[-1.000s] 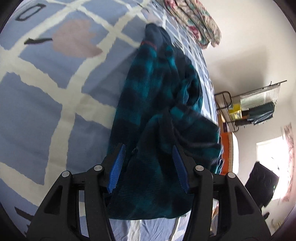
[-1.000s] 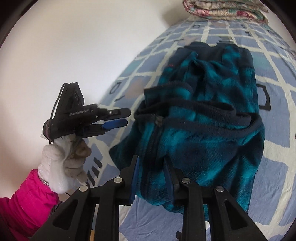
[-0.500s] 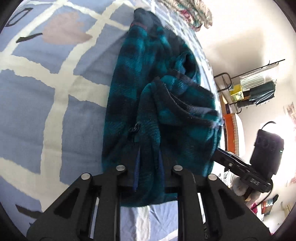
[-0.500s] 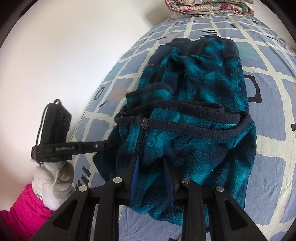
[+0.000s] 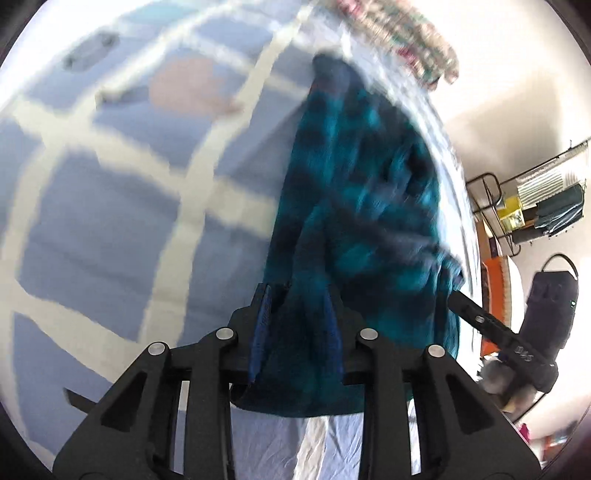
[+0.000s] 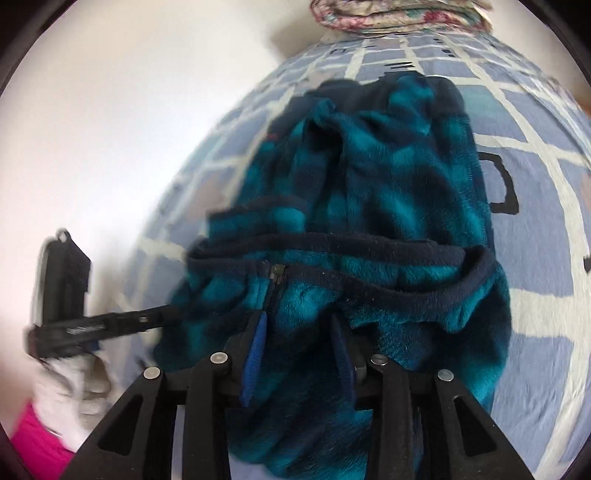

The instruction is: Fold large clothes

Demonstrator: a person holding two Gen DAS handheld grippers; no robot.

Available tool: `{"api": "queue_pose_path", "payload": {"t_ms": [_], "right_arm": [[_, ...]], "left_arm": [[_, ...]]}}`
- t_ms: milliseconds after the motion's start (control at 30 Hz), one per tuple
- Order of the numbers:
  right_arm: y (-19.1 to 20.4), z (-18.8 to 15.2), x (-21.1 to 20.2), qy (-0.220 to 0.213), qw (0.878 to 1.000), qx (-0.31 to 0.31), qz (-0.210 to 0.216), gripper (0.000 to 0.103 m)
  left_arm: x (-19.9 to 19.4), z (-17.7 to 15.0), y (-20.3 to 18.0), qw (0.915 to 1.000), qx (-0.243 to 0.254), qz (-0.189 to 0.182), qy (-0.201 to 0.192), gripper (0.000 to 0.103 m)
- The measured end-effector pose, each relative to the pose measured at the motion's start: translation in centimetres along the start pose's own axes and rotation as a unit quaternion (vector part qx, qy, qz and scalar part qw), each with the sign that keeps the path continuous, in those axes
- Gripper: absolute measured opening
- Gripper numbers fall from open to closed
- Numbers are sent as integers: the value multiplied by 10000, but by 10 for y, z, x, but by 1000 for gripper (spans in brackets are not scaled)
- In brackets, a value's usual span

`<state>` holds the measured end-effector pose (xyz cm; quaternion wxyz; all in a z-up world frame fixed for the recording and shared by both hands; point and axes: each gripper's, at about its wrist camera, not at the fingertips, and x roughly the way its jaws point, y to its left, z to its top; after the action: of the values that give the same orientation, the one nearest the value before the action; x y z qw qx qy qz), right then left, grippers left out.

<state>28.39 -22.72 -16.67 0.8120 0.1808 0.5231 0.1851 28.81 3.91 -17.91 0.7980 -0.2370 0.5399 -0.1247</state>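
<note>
Right wrist view shows my right claw (image 6: 299, 343) with the near hem of the teal fleece jacket (image 6: 388, 206) bunched between its pads; the jaws are opening, so that grip is loosening. Left wrist view, blurred, shows my left claw (image 5: 295, 317) with the same hem between its pads, those jaws opening too. The jacket lies partly folded on the checked bed cover (image 5: 110, 206), its collar toward the folded quilt (image 6: 399, 14). My worry: if both claws let go unevenly, thick fleece could spring back and undo the fold. The zipper pull (image 6: 276, 271) sits just beyond my right pads and could snag as I withdraw.
</note>
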Motion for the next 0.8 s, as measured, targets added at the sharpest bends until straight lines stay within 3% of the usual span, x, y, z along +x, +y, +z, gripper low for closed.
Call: {"api": "queue_pose_path", "payload": {"t_ms": [67,167,367,500,600,633,667,800], "right_arm": [[-5,4,-25,-261,9996,17,-91,37],[-28,6,-56,-480,9980,297,-299,35],[-42,-2,-48,-250,9981,476,-295,32],[-39,-5,-26,-75,9988,178,-449,33],[-52,-10,-6,139,9977,423,-514,32],[-58,-11,2,256,9965,517,-608,27],[-64,-12,11,444,9946,586,-737,19],[-66,-7,14,594,9926,672,-819,16]], "left_arm": [[-18,4,-16,9990,342,-208,-216,28],[-21,4,-31,9969,617,-447,-209,28],[20,6,-50,9952,542,-768,275,28],[46,13,-49,9981,397,-427,185,28],[69,17,-42,9993,251,-97,275,23],[78,18,-40,9991,241,33,347,13],[83,18,-39,9989,296,132,345,10],[82,21,-41,9987,309,164,366,10]]}}
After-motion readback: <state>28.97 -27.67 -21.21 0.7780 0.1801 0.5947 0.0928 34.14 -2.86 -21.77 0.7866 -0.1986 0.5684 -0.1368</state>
